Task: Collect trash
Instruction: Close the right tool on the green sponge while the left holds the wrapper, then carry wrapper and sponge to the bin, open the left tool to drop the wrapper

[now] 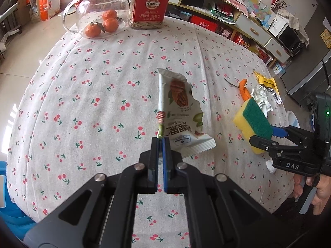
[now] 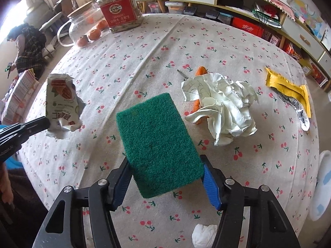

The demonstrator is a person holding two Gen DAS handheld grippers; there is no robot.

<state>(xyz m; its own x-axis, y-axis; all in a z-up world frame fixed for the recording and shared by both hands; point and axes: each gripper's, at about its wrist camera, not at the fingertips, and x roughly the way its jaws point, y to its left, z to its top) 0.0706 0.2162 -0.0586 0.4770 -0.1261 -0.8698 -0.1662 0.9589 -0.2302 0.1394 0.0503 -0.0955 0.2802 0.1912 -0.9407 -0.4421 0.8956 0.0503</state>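
My left gripper (image 1: 161, 142) is shut on a torn white nut-snack wrapper (image 1: 182, 111) and holds it upright above the cherry-print tablecloth (image 1: 93, 103); the wrapper also shows in the right wrist view (image 2: 62, 105). My right gripper (image 2: 165, 175) is shut on a green-and-yellow sponge (image 2: 157, 153), held above the table; the sponge also shows in the left wrist view (image 1: 253, 122). On the table lie a crumpled white paper (image 2: 223, 107), orange peel (image 2: 199, 71), a yellow foil wrapper (image 2: 289, 88) and a small white tissue wad (image 2: 203, 235).
At the table's far edge stand a glass jar (image 1: 97, 10) with tangerines (image 1: 103, 24) beside it and a red-labelled seed jar (image 1: 150, 4). A white-blue object (image 2: 324, 186) sits at the right edge. Shelves and cabinets lie beyond; a person (image 2: 26, 47) crouches far left.
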